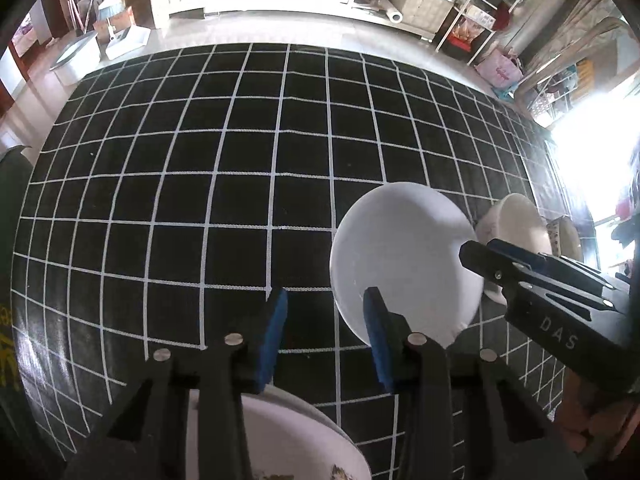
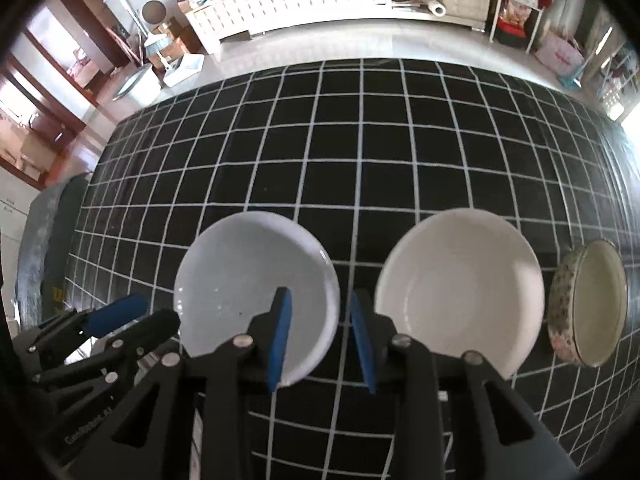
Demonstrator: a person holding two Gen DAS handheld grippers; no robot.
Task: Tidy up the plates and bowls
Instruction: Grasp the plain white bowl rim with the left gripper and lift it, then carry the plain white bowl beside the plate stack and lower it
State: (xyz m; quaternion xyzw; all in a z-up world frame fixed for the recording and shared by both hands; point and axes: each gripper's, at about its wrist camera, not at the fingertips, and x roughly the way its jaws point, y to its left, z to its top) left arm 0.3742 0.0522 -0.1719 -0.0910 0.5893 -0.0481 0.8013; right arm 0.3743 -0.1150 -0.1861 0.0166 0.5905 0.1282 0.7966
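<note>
Right wrist view: bluish-white plate [image 2: 256, 292] seen on grid cloth [image 2: 360, 152], its right rim roughly between spread, empty jaws of right gripper [image 2: 322, 316]; contact can't be judged. Cream plate [image 2: 460, 288] just right of it, floral bowl [image 2: 588, 304] past that, apart. Left gripper [image 2: 132, 320] seen at far left. Left wrist view adds patterned plate [image 1: 288, 440] under left gripper [image 1: 326, 316], jaws wide apart, nothing held; floral bowl mostly hidden there.

Right gripper [image 2: 320, 334] open, empty, above gap between bluish-white plate [image 2: 248, 276] at left finger and cream plate [image 2: 460, 284] at right; floral-rimmed bowl [image 2: 588, 304] farther right; left gripper [image 2: 132, 316] far left.
</note>
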